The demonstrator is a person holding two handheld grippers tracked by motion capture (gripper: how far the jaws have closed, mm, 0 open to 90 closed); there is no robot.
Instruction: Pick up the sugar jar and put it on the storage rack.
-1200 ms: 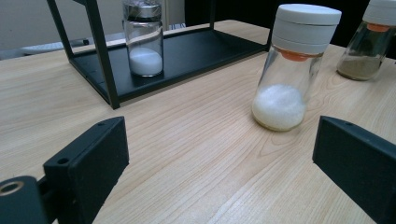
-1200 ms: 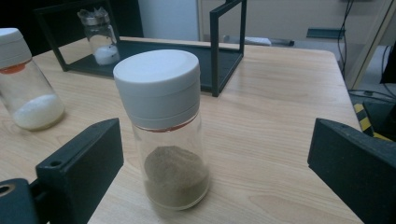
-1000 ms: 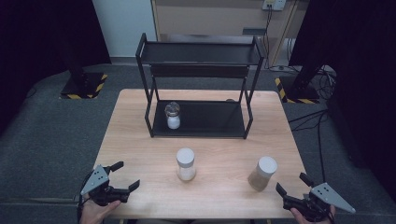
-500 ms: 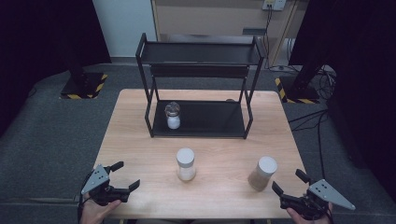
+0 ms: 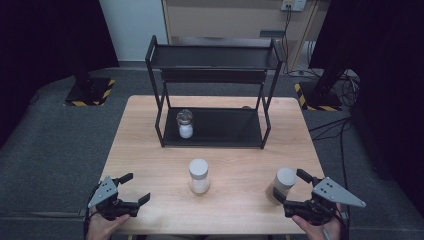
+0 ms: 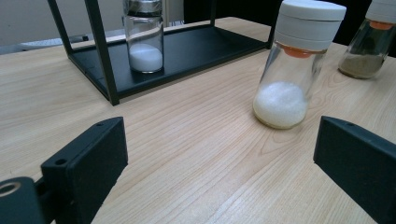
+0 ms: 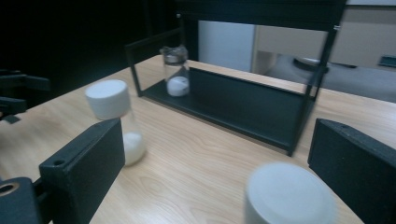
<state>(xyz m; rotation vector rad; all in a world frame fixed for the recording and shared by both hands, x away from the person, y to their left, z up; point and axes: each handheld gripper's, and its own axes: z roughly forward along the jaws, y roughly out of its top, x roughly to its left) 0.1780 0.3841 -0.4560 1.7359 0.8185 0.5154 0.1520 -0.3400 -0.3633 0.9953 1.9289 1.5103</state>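
Note:
A black two-tier rack [image 5: 215,90] stands at the back of the wooden table [image 5: 150,150]. On its lower shelf a clear jar [image 5: 185,123] [image 6: 144,37] [image 7: 176,72] holds white powder. A white-lidded jar of white grains [image 5: 199,175] [image 6: 293,65] [image 7: 115,119] stands mid-table. Further right is a white-lidded jar of brown powder [image 5: 282,186] [image 6: 373,39] [image 7: 287,196]. My left gripper [image 5: 134,189] is open at the front left, apart from the jars. My right gripper [image 5: 291,186] is open, its jaws to either side of the brown jar's lid.
The rack's upper shelf [image 5: 212,57] is bare. Dark floor surrounds the table, with cables [image 5: 345,125] to the right and yellow-black striped stand bases [image 5: 87,92] at the back corners.
My right gripper has moved left and forward toward the brown-powder jar, so its jaws now flank the lid. The left gripper has stayed put.

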